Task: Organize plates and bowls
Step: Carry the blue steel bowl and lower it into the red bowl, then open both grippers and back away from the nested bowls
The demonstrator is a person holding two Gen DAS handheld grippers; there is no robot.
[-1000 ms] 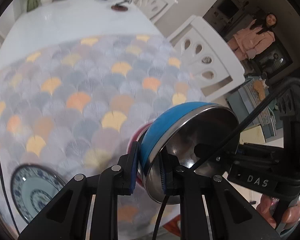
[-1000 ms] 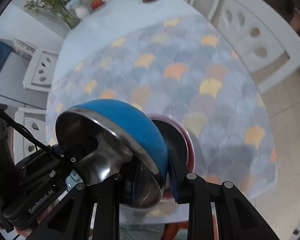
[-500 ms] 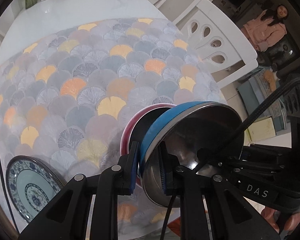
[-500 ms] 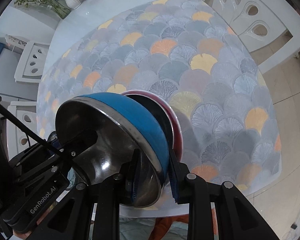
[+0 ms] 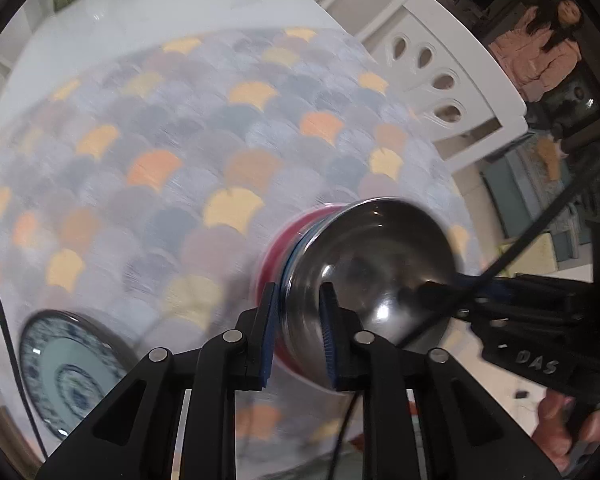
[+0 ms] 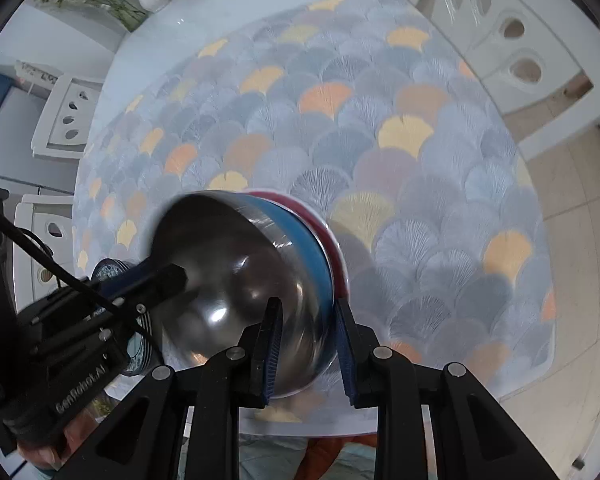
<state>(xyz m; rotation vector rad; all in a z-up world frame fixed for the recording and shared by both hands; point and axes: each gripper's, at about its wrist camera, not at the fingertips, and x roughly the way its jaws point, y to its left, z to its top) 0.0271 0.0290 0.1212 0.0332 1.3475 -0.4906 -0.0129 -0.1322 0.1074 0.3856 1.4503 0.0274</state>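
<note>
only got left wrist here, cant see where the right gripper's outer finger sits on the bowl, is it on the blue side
Observer: Yes. In the right wrist view the right gripper straddles the rim of the blue bowl, one pad on the steel inside and the other against the blue outer wall.
Operator: any red showing on that side
Observer: A thin band of the red bowl shows just beyond the blue wall, so the blue bowl sits nested in it there too.
Operator: whats along the table edge on my left
Observer: Two white chairs stand along that side of the table.
</note>
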